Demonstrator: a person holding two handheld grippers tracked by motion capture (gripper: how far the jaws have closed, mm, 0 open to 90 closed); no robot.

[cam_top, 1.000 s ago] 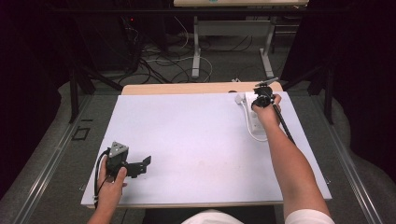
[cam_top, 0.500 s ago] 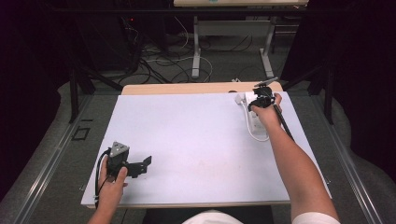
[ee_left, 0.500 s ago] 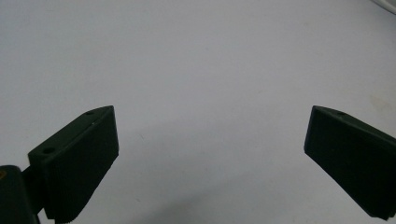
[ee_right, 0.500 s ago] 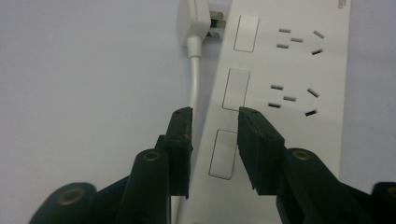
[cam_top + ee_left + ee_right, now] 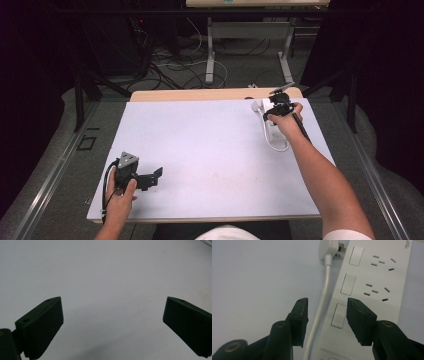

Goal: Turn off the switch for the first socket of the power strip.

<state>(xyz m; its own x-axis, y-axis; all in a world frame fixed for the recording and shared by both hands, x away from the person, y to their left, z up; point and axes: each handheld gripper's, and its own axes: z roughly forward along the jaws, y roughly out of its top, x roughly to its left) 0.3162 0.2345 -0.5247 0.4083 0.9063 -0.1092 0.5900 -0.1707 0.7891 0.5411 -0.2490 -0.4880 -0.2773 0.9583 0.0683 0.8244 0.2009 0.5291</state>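
Note:
A white power strip [image 5: 374, 290] lies at the far right of the white table [image 5: 210, 150], with its white cable [image 5: 322, 302] running along its left side to a white plug [image 5: 329, 248] at its far end. My right gripper [image 5: 327, 307] hovers over the strip's near end, open, its jaws astride the cable and the strip's edge with a switch [image 5: 338, 315] between them. In the high view the right gripper [image 5: 280, 105] sits over the power strip [image 5: 270, 125]. My left gripper [image 5: 150, 177] rests open near the table's front left, with nothing but bare table between its jaws [image 5: 112, 322].
The table's wooden far edge [image 5: 200, 94] shows beyond the white surface. Cables and metal table legs [image 5: 210, 55] lie on the floor behind. The cable loops [image 5: 277, 145] on the table just in front of the strip.
My right gripper has shifted slightly over the power strip. The left gripper has stayed in place.

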